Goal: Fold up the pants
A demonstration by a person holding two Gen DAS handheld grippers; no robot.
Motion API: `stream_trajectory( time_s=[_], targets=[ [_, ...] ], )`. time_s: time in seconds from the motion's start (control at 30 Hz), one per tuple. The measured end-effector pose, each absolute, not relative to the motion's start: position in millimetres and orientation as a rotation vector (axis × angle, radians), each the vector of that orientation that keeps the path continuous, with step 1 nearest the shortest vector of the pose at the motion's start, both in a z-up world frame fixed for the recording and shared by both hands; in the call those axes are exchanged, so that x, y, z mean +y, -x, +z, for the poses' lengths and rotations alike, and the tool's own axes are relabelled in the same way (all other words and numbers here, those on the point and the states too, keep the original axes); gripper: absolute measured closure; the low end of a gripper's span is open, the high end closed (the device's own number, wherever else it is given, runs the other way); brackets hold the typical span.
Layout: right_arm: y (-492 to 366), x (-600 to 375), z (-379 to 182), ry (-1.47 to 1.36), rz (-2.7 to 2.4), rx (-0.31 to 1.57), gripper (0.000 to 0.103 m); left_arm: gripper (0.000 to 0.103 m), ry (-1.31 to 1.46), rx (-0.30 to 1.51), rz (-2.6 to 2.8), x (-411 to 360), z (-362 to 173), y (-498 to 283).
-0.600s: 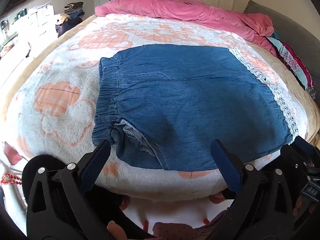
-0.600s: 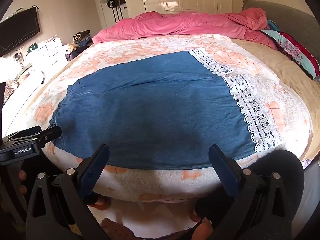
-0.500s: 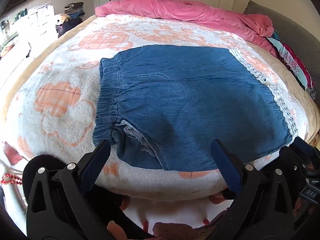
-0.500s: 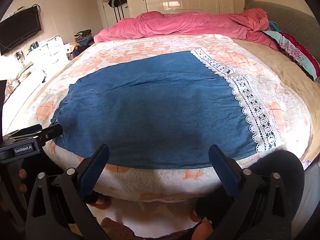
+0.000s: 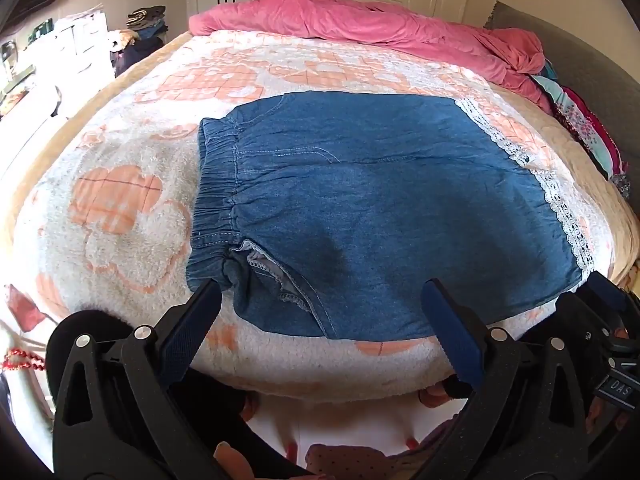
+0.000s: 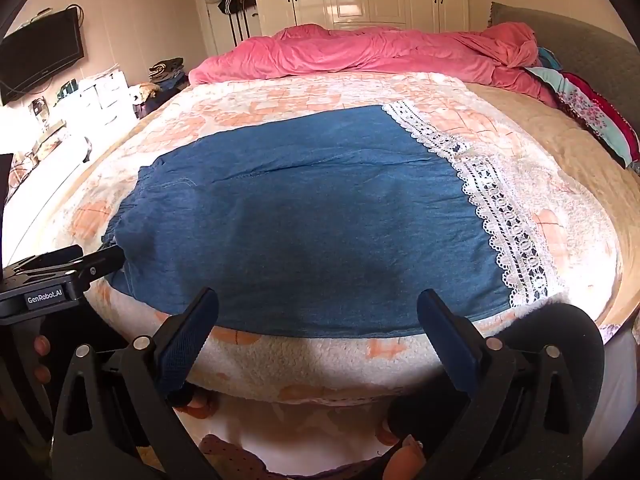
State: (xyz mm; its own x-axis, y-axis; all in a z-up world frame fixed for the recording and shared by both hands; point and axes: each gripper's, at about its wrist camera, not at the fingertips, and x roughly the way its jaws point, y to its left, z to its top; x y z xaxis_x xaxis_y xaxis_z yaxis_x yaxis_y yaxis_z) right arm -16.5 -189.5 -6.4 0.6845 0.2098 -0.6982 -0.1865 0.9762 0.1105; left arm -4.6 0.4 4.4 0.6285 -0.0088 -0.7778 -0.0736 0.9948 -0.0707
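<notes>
Blue denim pants (image 5: 380, 208) lie flat across the bed, elastic waistband (image 5: 218, 184) to the left and white lace hem (image 5: 560, 200) to the right. A pocket opening with pale lining shows near the waistband's near corner. My left gripper (image 5: 320, 296) hovers open over the pants' near edge by the waistband, nothing between its blue pads. In the right wrist view the pants (image 6: 312, 216) fill the middle, lace hem (image 6: 504, 220) at right. My right gripper (image 6: 318, 304) is open above the near edge, holding nothing. The left gripper's body (image 6: 60, 276) shows at the left.
The bed has a fluffy white blanket with orange flowers (image 5: 120, 208). A pink duvet (image 5: 360, 24) is bunched along the far side, patterned cloth (image 6: 592, 116) at the right edge. White drawers (image 6: 92, 96) and a wall television (image 6: 40, 52) stand left, wardrobes behind.
Both views have shifted only slightly; the pants sit marginally lower in the frames. Both grippers stay open and nothing has been taken hold of.
</notes>
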Motion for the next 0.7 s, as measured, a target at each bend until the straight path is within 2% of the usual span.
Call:
stream_trajectory(
  time_s=[0.7],
  targets=[
    [17.0, -187.9, -5.7, -0.025, 0.211, 0.786, 0.004, 0.009, 0.099, 0.889, 0.029, -1.2, 1.6, 3.7]
  ],
)
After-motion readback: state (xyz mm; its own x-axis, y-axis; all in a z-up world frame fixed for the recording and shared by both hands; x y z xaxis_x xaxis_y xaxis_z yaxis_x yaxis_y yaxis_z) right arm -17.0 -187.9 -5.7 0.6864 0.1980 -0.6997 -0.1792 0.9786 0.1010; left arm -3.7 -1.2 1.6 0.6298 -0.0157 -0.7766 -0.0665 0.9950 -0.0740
